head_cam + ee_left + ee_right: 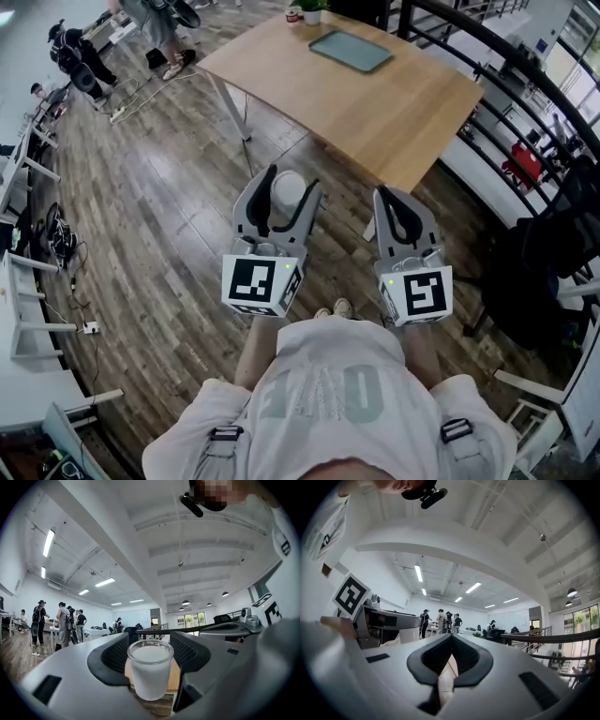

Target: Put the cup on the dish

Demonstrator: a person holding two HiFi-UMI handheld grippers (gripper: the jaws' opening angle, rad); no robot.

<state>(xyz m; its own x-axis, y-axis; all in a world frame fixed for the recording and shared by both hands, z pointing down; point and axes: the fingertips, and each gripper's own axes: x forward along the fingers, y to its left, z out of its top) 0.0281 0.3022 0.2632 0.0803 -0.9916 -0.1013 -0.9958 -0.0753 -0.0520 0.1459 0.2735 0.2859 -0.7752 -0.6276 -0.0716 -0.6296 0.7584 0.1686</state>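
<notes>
A frosted white cup (288, 190) sits upright between the jaws of my left gripper (292, 178), which is shut on it and holds it in the air over the wooden floor, short of the table's near corner. In the left gripper view the cup (150, 667) fills the gap between the two dark pads (112, 656). The dish (351, 50), a flat grey-green rectangle, lies at the far side of the wooden table (403, 103). My right gripper (392, 194) hovers beside the left one near the table's edge, shut with nothing in it; its jaw tips meet (451, 637).
A small potted plant (312, 11) and a red-and-white container (293, 14) stand at the table's far edge. A dark railing (506, 56) runs behind the table on the right. A white table leg (232, 108) slants down at the left. People stand far off (61, 623).
</notes>
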